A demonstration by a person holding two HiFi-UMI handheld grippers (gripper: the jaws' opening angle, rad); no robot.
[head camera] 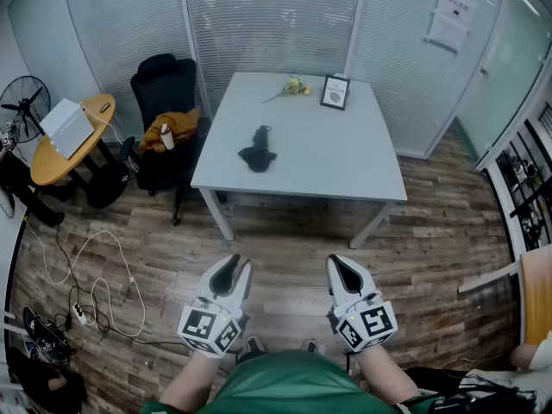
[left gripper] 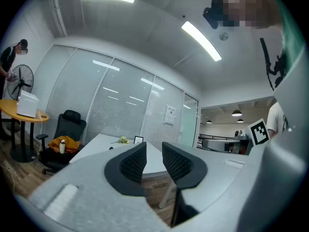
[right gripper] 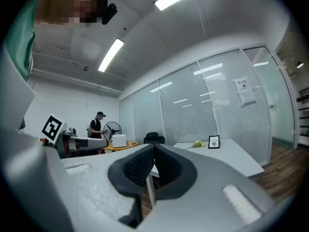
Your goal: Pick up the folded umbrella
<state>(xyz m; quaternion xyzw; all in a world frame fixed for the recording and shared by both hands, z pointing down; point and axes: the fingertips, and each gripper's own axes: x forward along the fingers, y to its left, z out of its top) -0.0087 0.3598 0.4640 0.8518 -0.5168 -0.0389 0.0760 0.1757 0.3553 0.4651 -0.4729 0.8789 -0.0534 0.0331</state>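
Note:
The folded black umbrella lies on the white table, left of its middle, its strap end toward the far side. Both grippers hang low in the head view, well short of the table and over the wooden floor. My left gripper points level at the table with its jaws drawn together and nothing between them. My right gripper is also level, its jaws meeting at the tips, empty. The table shows far ahead in the left gripper view.
A yellow flower and a small framed picture sit at the table's far edge. A black office chair with an orange cloth stands left of the table. Further left are a round wooden table, a fan and floor cables.

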